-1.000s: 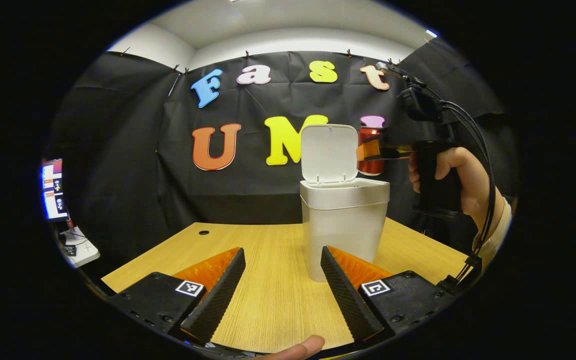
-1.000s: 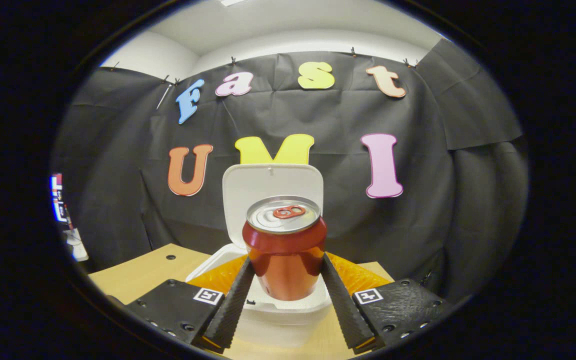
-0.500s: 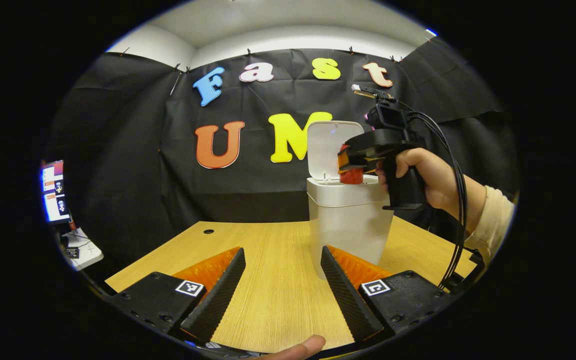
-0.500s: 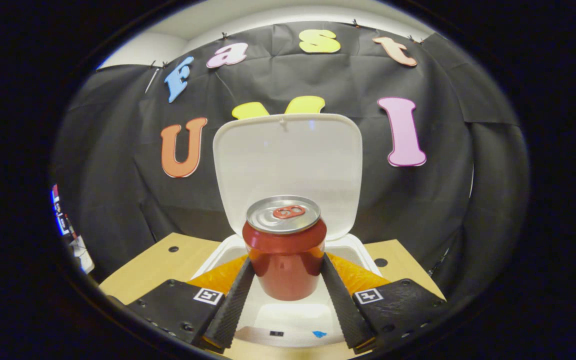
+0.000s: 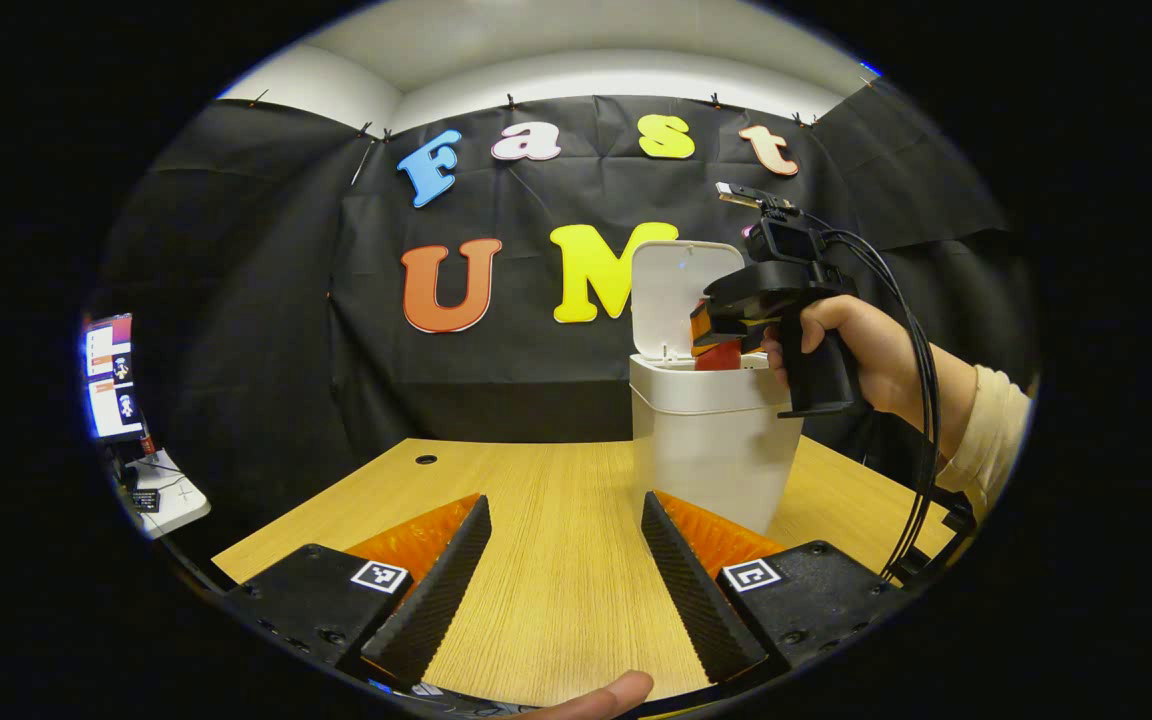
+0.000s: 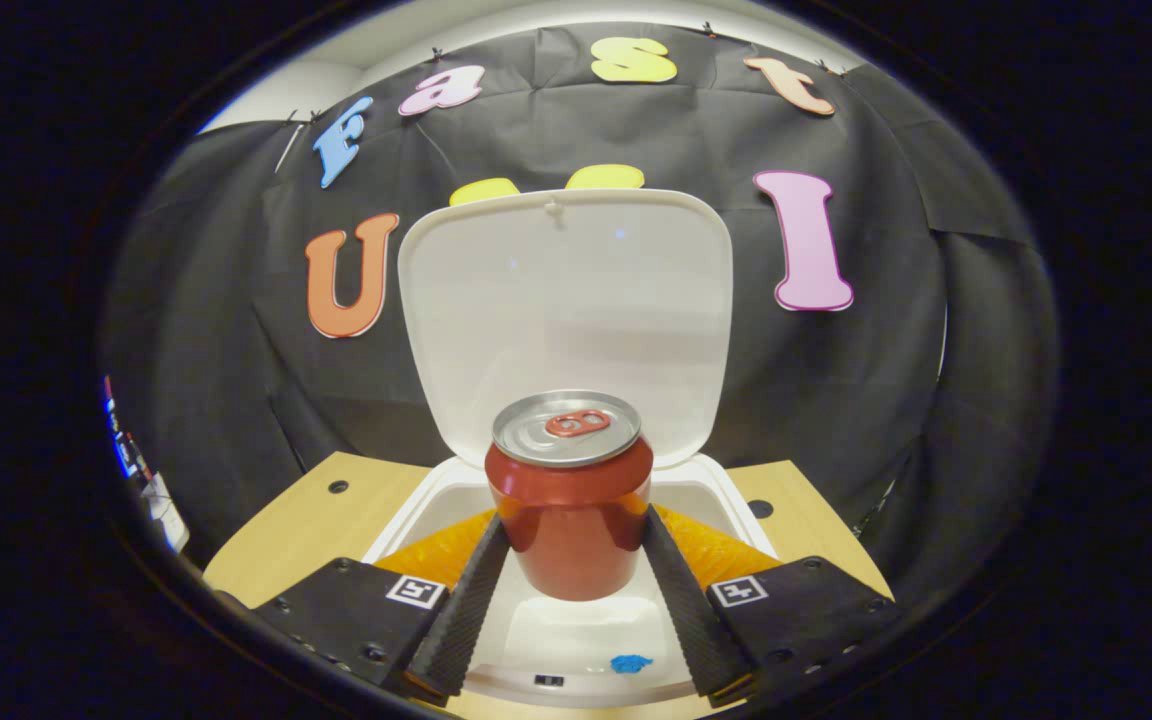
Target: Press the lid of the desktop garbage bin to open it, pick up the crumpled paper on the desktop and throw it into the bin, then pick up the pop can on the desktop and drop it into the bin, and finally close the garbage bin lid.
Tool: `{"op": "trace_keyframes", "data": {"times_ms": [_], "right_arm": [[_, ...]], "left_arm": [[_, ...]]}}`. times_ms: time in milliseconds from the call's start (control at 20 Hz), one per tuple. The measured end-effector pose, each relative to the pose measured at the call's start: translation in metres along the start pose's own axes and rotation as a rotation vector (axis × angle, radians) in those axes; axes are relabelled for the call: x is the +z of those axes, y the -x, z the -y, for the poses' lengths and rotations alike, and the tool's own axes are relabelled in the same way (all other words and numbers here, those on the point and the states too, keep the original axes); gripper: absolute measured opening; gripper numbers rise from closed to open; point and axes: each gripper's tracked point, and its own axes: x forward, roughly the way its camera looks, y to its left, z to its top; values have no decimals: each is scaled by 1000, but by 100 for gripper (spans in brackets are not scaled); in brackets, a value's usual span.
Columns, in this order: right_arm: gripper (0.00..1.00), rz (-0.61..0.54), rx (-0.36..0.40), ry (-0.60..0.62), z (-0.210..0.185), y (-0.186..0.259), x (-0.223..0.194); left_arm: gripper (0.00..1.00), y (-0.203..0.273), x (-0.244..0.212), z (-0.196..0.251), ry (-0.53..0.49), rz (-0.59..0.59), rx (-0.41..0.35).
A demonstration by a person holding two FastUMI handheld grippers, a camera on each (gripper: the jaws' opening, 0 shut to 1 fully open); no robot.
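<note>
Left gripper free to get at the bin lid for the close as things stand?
Probably not yet. The left gripper is open and the desk ahead is bare, but the right gripper holds the pop can over the bin, in front of the raised lid.

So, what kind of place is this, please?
Probably a recording booth set up for handling demonstrations, not a real home. Black cloth is pinned up as a wall behind a bare light wooden desk, and a lit monitor stands at the side. A hand holds the right gripper over the white plastic bin.
</note>
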Motion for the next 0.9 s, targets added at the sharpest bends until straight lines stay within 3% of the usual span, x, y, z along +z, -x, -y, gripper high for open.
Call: {"op": "trace_keyframes", "data": {"times_ms": [300,900], "right_arm": [[80,46,27,7,-13,27,24],[82,208,23,9,-17,78,132]], "left_arm": [[98,-5,-8,-5,30,-33,9],[98,-1,1,-14,40,-14,6]]}}
